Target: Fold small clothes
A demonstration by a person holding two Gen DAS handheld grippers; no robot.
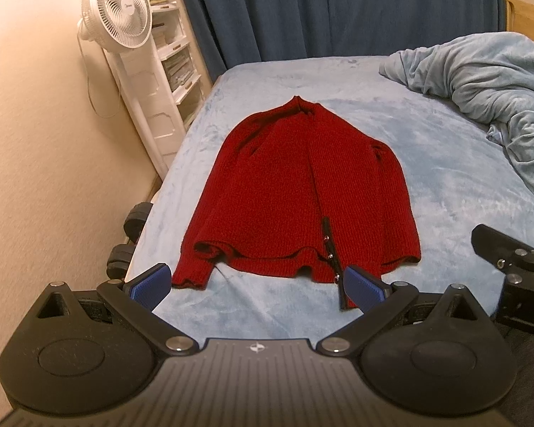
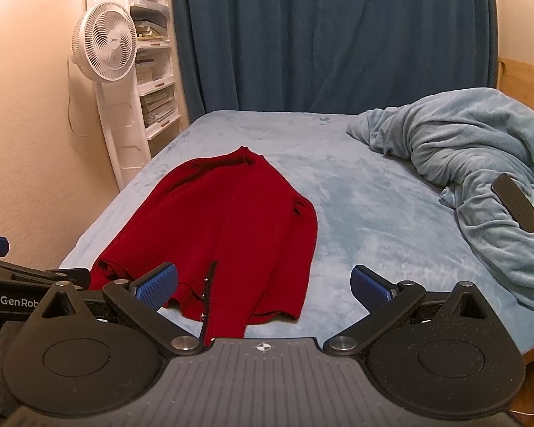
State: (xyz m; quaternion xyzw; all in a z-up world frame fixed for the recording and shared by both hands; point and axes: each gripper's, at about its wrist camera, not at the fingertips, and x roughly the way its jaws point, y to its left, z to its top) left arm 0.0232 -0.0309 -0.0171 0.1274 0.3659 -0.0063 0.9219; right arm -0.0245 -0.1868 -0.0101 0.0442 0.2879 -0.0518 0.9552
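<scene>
A red knit cardigan [image 1: 295,192] lies flat on the light blue bed [image 1: 445,185], neck away from me, sleeves folded in over the body, hem towards me. It also shows in the right wrist view [image 2: 231,227]. My left gripper [image 1: 256,286] is open and empty just in front of the hem, its blue pads [image 1: 151,283] wide apart. My right gripper [image 2: 265,286] is open and empty over the hem's right corner. Part of the right gripper's body [image 1: 509,259] shows at the right edge of the left wrist view.
A crumpled blue blanket [image 2: 480,163] with a black phone [image 2: 515,201] on it lies at the right. A white fan [image 2: 105,41] and a white shelf [image 2: 153,57] stand by the left wall. A dark blue curtain [image 2: 331,35] hangs behind. Black dumbbells [image 1: 131,235] lie beside the bed.
</scene>
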